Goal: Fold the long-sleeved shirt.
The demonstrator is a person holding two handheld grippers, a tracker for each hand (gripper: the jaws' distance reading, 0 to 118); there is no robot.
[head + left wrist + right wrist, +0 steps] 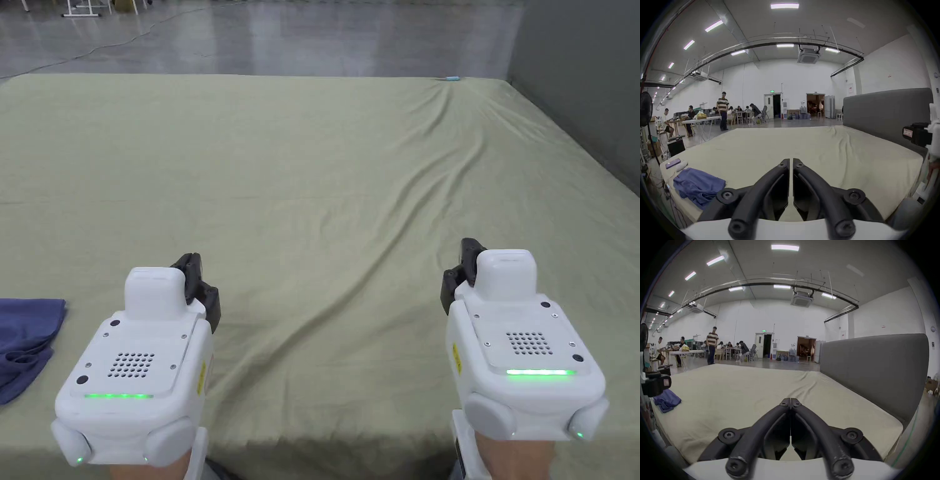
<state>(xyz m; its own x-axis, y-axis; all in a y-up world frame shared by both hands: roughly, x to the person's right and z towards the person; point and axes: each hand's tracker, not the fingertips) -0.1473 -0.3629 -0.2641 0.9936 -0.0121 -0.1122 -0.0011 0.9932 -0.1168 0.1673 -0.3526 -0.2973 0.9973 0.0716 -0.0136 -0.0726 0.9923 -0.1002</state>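
A crumpled blue shirt [25, 340] lies at the near left edge of the bed, partly cut off by the head view's frame. It also lies left of the jaws in the left gripper view [696, 185] and far left in the right gripper view [667, 400]. My left gripper [199, 281] hovers over the bed's near edge, to the right of the shirt, shut and holding nothing [791, 161]. My right gripper [464, 265] hovers farther right, also shut and empty [790, 400]. Neither touches the shirt.
The pale green sheet [312, 187] covers a wide bed with long wrinkles at right. A grey headboard [875, 363] stands along the right side. A phone [673, 163] lies by the far left corner. Several people sit and stand at tables [701, 119] beyond.
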